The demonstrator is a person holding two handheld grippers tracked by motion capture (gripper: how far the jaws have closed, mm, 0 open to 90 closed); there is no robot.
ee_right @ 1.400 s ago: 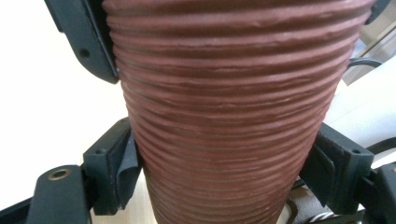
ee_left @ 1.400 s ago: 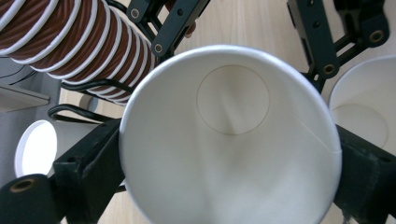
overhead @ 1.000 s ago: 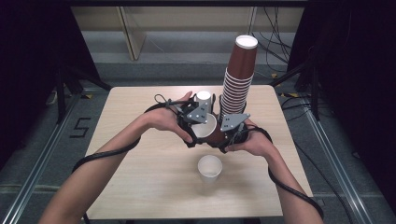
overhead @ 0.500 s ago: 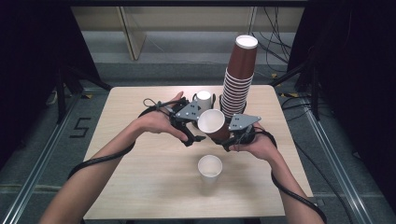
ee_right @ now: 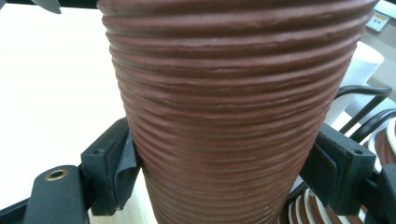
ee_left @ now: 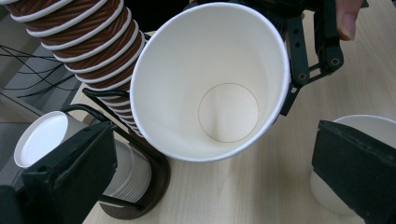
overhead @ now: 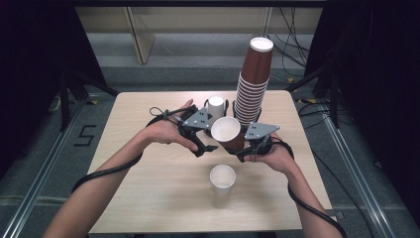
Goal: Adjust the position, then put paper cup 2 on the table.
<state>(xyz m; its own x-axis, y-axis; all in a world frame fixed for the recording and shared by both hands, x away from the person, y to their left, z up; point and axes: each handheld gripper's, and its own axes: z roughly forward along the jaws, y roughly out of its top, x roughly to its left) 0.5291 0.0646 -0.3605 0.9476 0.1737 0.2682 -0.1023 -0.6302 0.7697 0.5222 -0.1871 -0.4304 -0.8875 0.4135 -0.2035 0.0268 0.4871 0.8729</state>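
— So, which cup is being handled?

— A brown ribbed paper cup (overhead: 228,133), white inside, held tilted above the table (overhead: 148,198) with its mouth turned toward the person. The right tongs (overhead: 243,154) pinch it: in the right gripper view the two black pads (ee_right: 112,172) press on opposite sides of the ribbed wall (ee_right: 229,116).

— And the left tongs (overhead: 205,148)?

— Spread, with nothing between them. In the left gripper view their two jaws stand well apart at the bottom corners, and the cup's white inside (ee_left: 210,84) hangs beyond them, apart from both.

— Where does the cup sit compared with the rest?

— Between the two hands, just in front of the tall stack of brown cups (overhead: 253,84) at the far side of the table. A shorter stack of white lids (overhead: 215,106) stands in a black wire holder (ee_left: 135,196) beside that stack.

— Anything else on the table?

— One white cup (overhead: 222,179) stands upright on the near side, below the held cup and apart from it. In the left gripper view it shows partly behind the right-hand jaw.
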